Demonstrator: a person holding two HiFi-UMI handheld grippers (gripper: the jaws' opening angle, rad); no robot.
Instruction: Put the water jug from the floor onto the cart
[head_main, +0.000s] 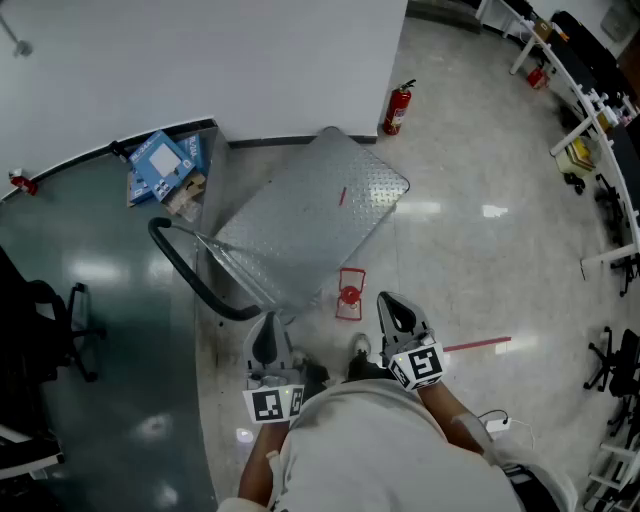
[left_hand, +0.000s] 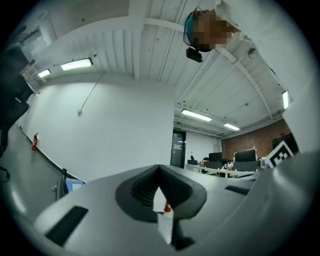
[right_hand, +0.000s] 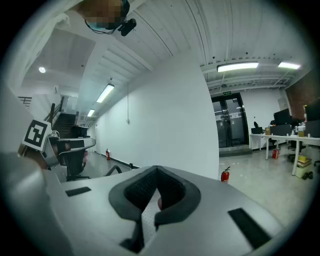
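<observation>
In the head view the water jug (head_main: 349, 294), clear with a red cap and red frame, stands on the pale floor just off the near corner of the cart (head_main: 310, 215). That cart is a bare steel platform with a black push handle (head_main: 185, 270). My left gripper (head_main: 266, 320) is held low beside the handle's base, left of the jug. My right gripper (head_main: 389, 300) is a short way right of the jug. Both point forward with jaws together and nothing between them. A sliver of red jug (left_hand: 167, 208) shows through the left gripper (left_hand: 160, 192). The right gripper (right_hand: 157, 192) faces the wall.
A red fire extinguisher (head_main: 397, 108) stands by the white wall beyond the cart. Blue boxes (head_main: 160, 165) lie at the far left of the wall. A black office chair (head_main: 50, 320) is on the dark floor at left. White desks (head_main: 590, 110) line the right side. A red tape strip (head_main: 478, 345) marks the floor.
</observation>
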